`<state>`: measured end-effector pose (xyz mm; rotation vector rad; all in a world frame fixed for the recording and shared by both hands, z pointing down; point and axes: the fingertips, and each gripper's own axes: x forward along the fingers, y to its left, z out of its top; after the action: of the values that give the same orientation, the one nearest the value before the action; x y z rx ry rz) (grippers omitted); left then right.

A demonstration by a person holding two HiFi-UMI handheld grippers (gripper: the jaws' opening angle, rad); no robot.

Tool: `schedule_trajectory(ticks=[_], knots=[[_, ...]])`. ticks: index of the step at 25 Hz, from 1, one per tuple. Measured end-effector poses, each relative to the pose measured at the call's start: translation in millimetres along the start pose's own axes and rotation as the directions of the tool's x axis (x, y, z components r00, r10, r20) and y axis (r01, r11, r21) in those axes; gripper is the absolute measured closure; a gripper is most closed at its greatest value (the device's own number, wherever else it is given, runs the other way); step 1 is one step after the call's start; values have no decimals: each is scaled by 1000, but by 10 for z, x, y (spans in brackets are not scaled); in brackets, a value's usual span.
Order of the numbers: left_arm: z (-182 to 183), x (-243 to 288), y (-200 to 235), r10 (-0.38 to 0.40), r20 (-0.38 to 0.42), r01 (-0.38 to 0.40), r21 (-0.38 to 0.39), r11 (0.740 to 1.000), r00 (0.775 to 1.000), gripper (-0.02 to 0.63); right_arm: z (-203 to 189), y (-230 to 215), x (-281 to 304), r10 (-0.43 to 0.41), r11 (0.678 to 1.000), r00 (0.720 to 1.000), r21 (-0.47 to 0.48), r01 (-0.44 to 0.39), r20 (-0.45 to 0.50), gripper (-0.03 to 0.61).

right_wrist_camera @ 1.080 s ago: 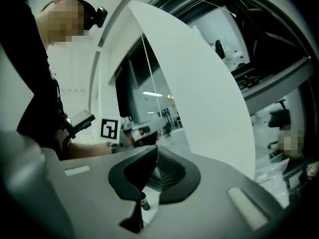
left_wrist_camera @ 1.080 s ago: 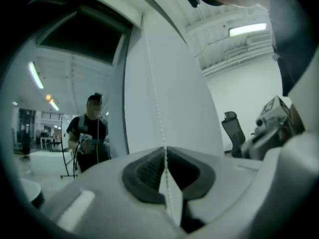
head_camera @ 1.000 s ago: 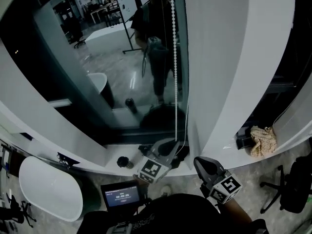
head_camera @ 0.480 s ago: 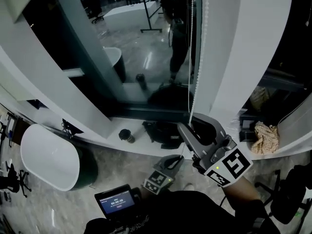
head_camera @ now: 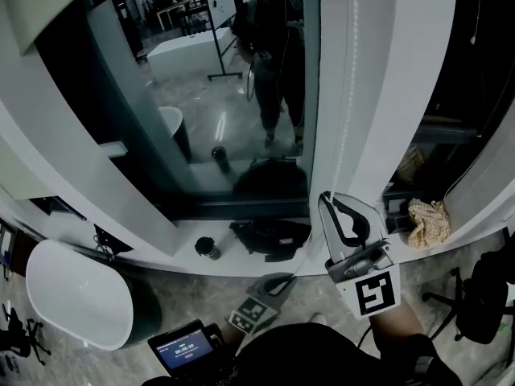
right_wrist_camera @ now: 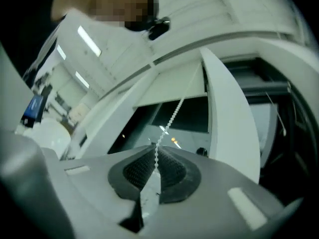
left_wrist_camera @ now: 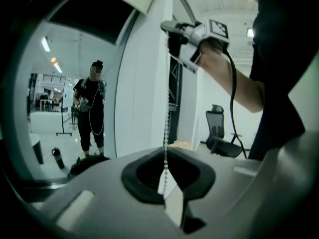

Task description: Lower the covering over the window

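1. Your right gripper [head_camera: 329, 199], at 4 o'clock, has just been closing its jaws and pinches the bead chain [head_camera: 347, 111] high up.
2. Your left gripper [head_camera: 276, 282], at 6 o'clock, clamps the same chain lower down.
3. The window [head_camera: 233, 119] at 11 o'clock shows bare glass, so I'd say most of the lowering is still ahead.

White pillar [head_camera: 402, 95] beside bead chain [head_camera: 350, 55]

Overhead; two close-ups along bead chain [left_wrist_camera: 165, 108]
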<state>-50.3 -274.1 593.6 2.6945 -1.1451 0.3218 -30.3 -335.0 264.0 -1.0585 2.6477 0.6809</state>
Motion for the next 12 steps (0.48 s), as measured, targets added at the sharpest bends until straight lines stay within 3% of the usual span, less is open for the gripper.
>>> schedule_trajectory(ticks=[1,3,5,7,10,12], knots=[[2,-90,75,4,15,-4,-42,999,1000,598,-135,51,-21,-20,997,999,-82,16,-50,566],[-4,-276,279,56,44,-52,-99,994,997,598,-578,181,-113,-38,989,982,-145,12,-183,566],[35,-495,464,101,92,-91,-113,989,991,598,-1110,334,-298,-53,990,942,-139,6,-332,566],[229,-754,596,101,173,-78,-134,988,980,597,-1592,495,-491,-61,995,892,-103,17,-448,566],[813,-1144,621,19,347,64,-227,972,938,586,-2189,701,-779,-53,999,821,-41,37,-568,566],[1160,-1368,674,-32,480,194,-291,937,877,551,-2428,782,-940,-45,997,788,18,72,-613,566]])
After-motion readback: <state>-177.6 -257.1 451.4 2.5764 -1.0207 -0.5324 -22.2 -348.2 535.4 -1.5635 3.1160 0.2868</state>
